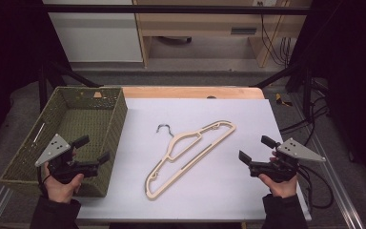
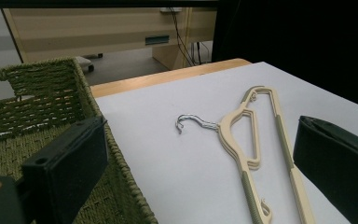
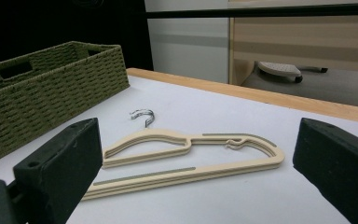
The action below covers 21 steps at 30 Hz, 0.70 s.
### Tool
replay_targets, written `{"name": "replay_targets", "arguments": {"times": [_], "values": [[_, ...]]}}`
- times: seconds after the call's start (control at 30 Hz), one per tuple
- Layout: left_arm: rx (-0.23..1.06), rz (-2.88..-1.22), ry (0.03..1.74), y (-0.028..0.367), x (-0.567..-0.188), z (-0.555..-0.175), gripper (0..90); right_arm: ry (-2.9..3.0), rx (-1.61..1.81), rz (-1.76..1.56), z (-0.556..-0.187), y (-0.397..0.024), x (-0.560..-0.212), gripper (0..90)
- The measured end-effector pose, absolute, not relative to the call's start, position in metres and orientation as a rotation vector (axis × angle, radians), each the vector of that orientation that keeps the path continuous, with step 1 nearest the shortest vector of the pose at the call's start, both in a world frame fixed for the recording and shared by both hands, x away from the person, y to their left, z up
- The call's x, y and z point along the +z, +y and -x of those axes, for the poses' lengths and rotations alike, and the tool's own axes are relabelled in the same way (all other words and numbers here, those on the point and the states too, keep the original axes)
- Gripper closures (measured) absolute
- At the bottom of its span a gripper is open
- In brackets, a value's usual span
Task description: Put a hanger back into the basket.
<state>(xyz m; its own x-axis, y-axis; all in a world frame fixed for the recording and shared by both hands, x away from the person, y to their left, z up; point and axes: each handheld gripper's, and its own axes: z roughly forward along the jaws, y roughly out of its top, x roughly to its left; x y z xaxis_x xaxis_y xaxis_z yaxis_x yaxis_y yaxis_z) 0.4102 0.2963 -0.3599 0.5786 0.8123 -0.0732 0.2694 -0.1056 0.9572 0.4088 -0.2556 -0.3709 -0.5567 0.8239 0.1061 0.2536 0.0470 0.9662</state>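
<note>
Both sets of fingers are spread wide with nothing between them. The left gripper [image 1: 94, 149] sits at the near left, one of its fingers [image 2: 67, 170] hanging over the near right corner of the basket [image 1: 26, 157], the other out over the white surface [image 1: 248, 191]. The right gripper [image 1: 256, 149] is at the near right edge of the surface, one of its fingers [image 3: 60, 168] aimed in toward the middle.

The hanger [image 1: 190, 155] lies flat on the surface pretty much dead center between the two grippers, well apart from both, touching neither. From the left gripper view it's ahead and off to the right, just inside the right-hand finger. From the right gripper view it's straight ahead, framed between the two fingers.

It's a cream hanger, looks like a couple stacked together, with greenish grip strips along the bar. In the high view the long axis runs diagonally: one end at the near left, the other at the far right. The metal hook [image 1: 164, 129] sticks out from the middle of the upper arm toward the far left, roughly toward the basket, with its curl opening back down toward the hanger.

The basket is green woven stuff, sitting on the left edge of the surface, just beside the hanger's hook side but not touching it.
</note>
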Motion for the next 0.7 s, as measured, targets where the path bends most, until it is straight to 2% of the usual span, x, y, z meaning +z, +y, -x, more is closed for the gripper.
{"name": "replay_targets", "arguments": {"times": [0.37,0.7], "values": [[0.57,-1.662,0.905,0.271,-0.356,-0.411,5.1,1.858,1.534,-1.071,-0.409,-0.252,-0.37,2.2],[0.529,-1.768,0.862,0.227,-0.36,-0.412,9.5,1.87,1.537,-1.066,-0.409,-0.248,-0.37,2.4]]}}
